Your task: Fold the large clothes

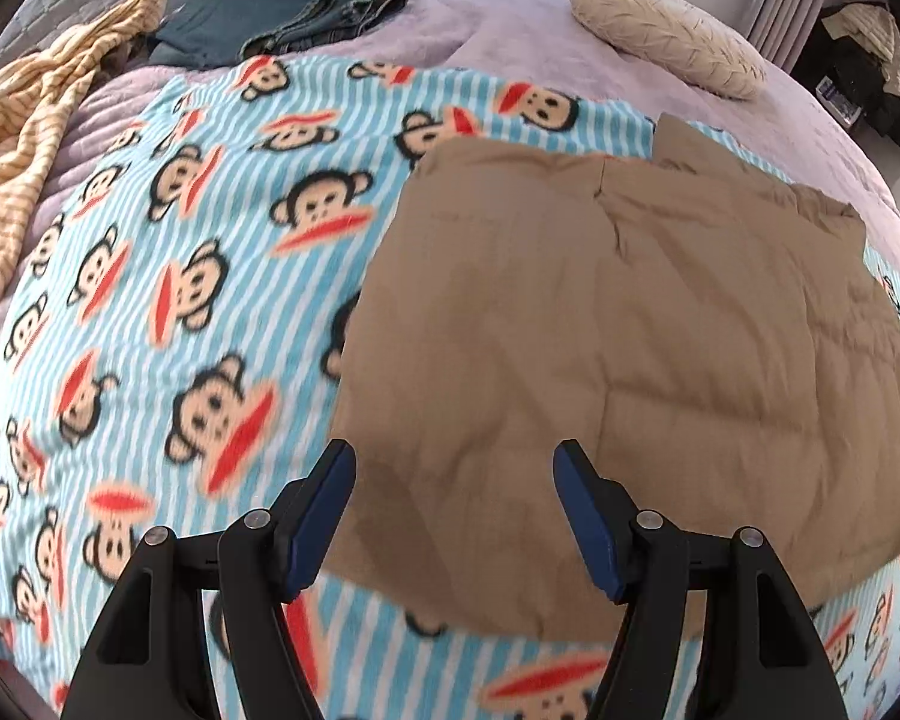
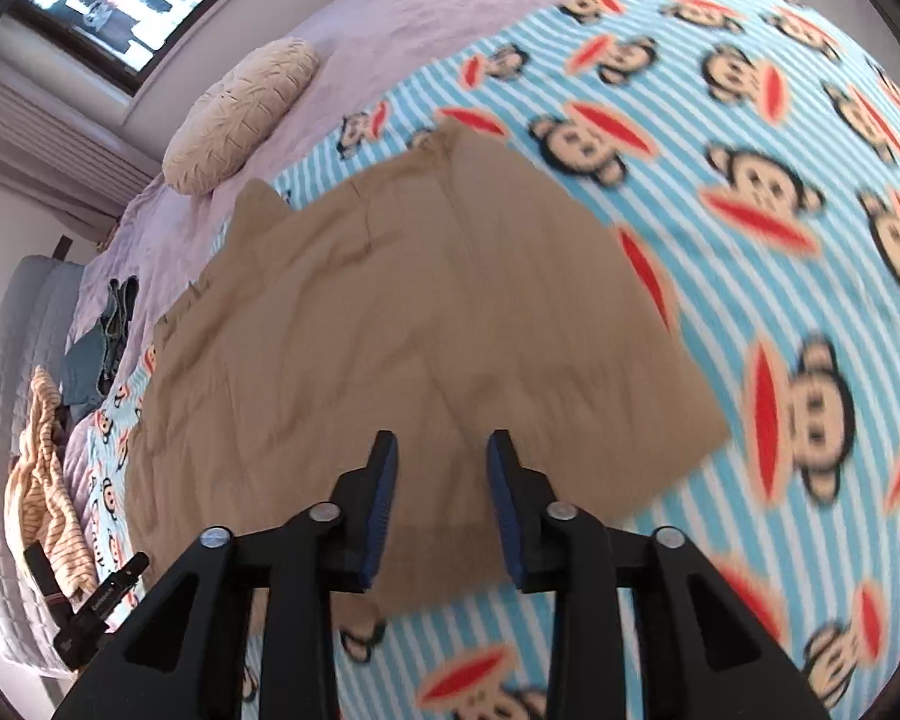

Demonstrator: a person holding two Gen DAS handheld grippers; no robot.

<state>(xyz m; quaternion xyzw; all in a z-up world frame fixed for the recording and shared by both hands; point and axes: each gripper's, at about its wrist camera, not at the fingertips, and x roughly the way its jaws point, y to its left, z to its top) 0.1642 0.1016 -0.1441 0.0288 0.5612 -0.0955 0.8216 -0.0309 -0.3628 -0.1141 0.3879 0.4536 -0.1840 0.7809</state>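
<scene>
The tan garment [image 1: 600, 330] lies flat as a folded rectangle on the monkey-print blanket [image 1: 168, 276], close to that blanket's near edge, with a looser flap poking out at its far corner toward the round cushion [image 1: 666, 36]. It looks laid there because the blanket gives a broad, smooth working patch on the lilac bedspread [image 1: 510, 18]. Both claws hang above the near edge of the cloth and grip nothing: the left gripper [image 1: 455, 450] has its jaws well apart, the right gripper [image 2: 441, 441] has them apart more narrowly, bare fabric showing between. By my guess a fold is just laid down and the hands are free for the next hold. Folded jeans [image 1: 270, 18] and a striped yellow top [image 1: 36, 132] wait at the bedspread's far left corner.
</scene>
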